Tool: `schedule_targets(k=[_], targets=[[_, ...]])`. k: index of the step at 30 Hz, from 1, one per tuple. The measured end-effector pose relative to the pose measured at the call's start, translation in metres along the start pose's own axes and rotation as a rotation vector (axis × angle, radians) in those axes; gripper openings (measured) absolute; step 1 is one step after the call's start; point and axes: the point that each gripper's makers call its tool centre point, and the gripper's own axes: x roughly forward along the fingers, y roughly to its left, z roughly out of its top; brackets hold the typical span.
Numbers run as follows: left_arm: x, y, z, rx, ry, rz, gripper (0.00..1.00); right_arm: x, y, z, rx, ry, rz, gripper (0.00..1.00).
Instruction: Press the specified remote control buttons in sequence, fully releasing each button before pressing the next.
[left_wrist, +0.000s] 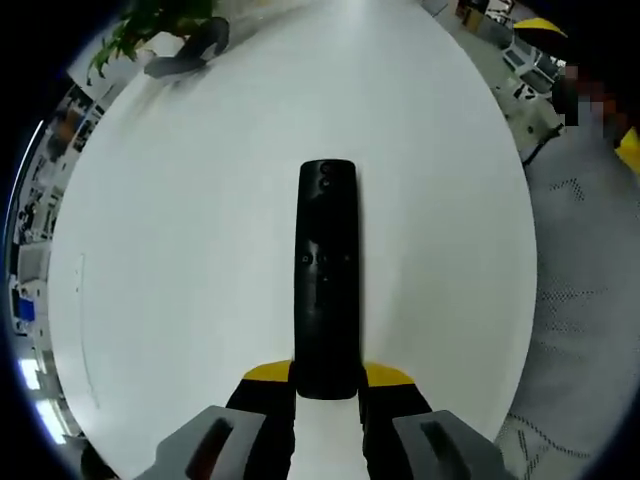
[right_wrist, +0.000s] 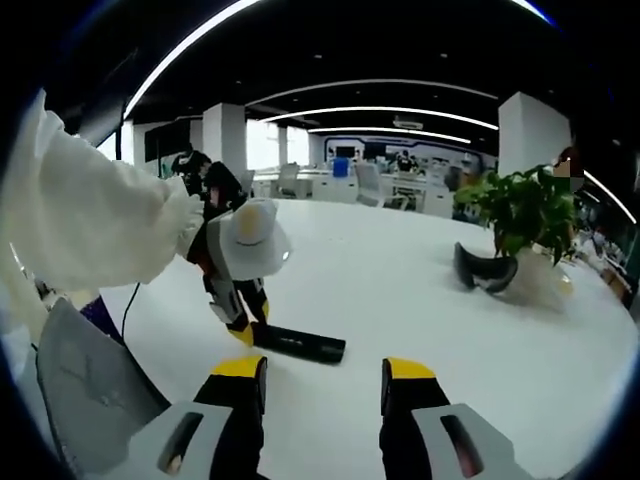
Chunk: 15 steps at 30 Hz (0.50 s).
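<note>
Fingers (left_wrist: 268, 375) of the left gripper (left_wrist: 328, 378) pinch the near end of the black remote (left_wrist: 326, 270), low in the frame's middle on the white tabletop (left_wrist: 180, 250). Right gripper (right_wrist: 323, 372) hangs apart, spread, holding nothing. Plant (right_wrist: 522, 205) upper right.

A broad white table (left_wrist: 180, 260) is carrying a black remote control (left_wrist: 327, 280), which is lying flat on it. Near the far edge, a potted green plant (right_wrist: 523, 215) and a dark curved object (right_wrist: 484, 269) are sitting on its surface.
</note>
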Motion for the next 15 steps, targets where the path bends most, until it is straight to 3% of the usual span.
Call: schedule_targets(k=[4, 15], targets=[[-0.001, -0.009, -0.001, 0.045, -0.002, 0.003, 0.23, 0.000, 0.001, -0.001, -0.001, 0.006, 0.005, 0.43], [-0.002, -0.027, -0.004, 0.039, 0.000, -0.011, 0.23, 0.000, 0.002, -0.001, 0.007, 0.005, 0.013, 0.38]])
